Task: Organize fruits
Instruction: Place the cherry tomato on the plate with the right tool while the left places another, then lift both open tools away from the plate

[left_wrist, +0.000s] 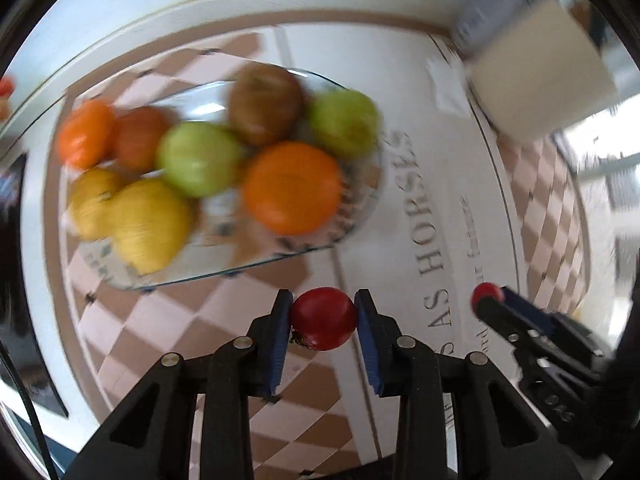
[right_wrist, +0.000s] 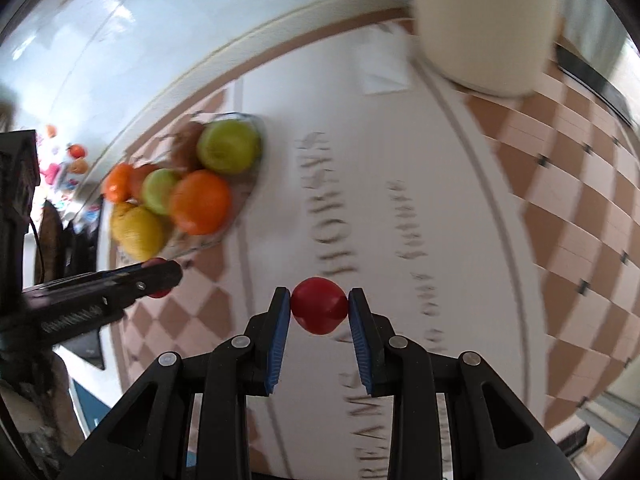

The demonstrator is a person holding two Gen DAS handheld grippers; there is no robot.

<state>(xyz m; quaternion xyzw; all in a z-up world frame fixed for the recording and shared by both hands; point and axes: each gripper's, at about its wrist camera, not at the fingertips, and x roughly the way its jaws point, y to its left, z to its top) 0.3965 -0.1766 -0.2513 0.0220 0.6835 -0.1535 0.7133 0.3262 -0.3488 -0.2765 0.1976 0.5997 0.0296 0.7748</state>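
We are gripping one small round red fruit point(left_wrist: 324, 318) in our left tongs point(left_wrist: 323, 312) and another small red fruit point(right_wrist: 319, 305) in our right tongs point(right_wrist: 319, 308), both closed tight, above the checkered tabletop point(left_wrist: 168, 320), near the clear glass dish point(left_wrist: 360, 216) of fruit.

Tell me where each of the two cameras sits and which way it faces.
Left wrist view: sits on the left tongs, looking steeply down past them at the patterned tablecloth and glass fruit bowl; its blue pads clamp a red fruit; the right tongs enter from the right.
Right wrist view: sits on the right tongs, looking down at the tablecloth lettering; pads clamp another red fruit; the left tongs enter from the left.
Shared: bowl, tablecloth, cream container, both tongs.
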